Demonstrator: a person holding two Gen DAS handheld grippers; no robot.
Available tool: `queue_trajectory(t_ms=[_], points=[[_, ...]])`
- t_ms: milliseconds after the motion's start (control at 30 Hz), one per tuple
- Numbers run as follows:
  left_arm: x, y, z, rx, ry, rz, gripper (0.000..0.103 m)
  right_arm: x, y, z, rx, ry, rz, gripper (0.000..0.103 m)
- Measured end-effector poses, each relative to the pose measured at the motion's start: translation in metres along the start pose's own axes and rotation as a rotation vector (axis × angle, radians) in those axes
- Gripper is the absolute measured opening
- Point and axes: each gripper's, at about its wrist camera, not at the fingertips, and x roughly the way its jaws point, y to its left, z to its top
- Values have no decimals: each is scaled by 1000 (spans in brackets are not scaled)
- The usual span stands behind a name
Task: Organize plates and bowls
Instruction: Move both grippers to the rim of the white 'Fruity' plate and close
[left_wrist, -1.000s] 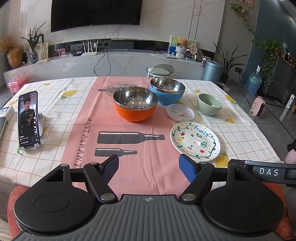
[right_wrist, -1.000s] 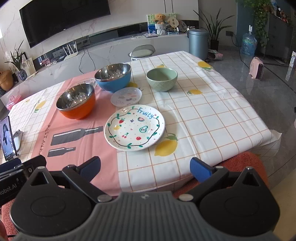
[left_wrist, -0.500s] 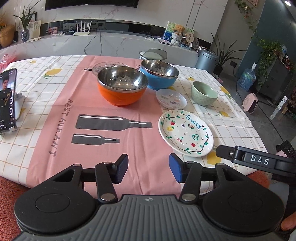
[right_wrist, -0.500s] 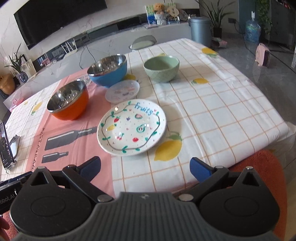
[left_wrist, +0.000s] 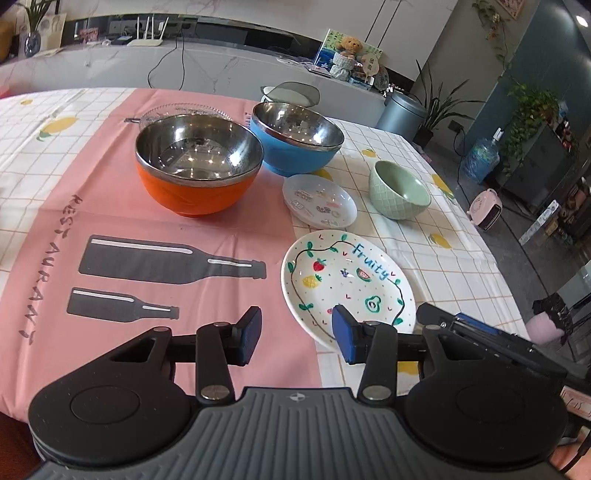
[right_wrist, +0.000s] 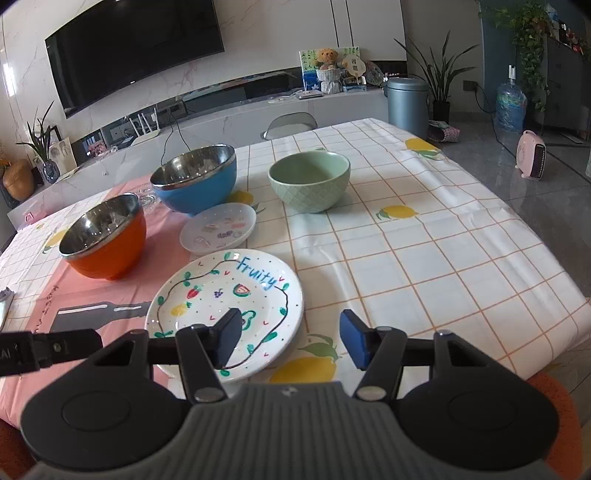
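Note:
A white "Fruity" plate (left_wrist: 351, 284) (right_wrist: 225, 295) lies near the table's front edge. Behind it sit a small white plate (left_wrist: 319, 199) (right_wrist: 218, 228), an orange steel-lined bowl (left_wrist: 197, 164) (right_wrist: 105, 236), a blue steel-lined bowl (left_wrist: 297, 138) (right_wrist: 195, 179) and a green bowl (left_wrist: 399, 190) (right_wrist: 309, 181). A clear glass dish (left_wrist: 184, 110) lies behind the orange bowl. My left gripper (left_wrist: 295, 334) is open and empty, just left of the Fruity plate's near rim. My right gripper (right_wrist: 290, 338) is open and empty over the plate's near right rim.
The table has a pink and white checked cloth (right_wrist: 406, 251); its right edge drops to the floor. A chair back (right_wrist: 291, 123) stands at the far side. The right gripper's arm (left_wrist: 480, 332) shows beside the left one.
Both grippers have moved forward and lower toward the Fruity plate. The left view has swung right, so the phone at the left is out of sight. Both stay open.

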Motion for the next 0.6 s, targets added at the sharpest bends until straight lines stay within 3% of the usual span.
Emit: queue_trajectory(t_ms=[100,267,367,600], points=[[16,3,8,-31,15,-4,45,16,-8,6,47,33,50,46],[42,-1,17,-25,31,10,41,41,-21,18,109,64,70,43],[55,1,18,-39,54,12,39,53,-27,21,160,99,101,31],[66,2,17,-26,82,29,24,64,-28,20,178,117,131,24]])
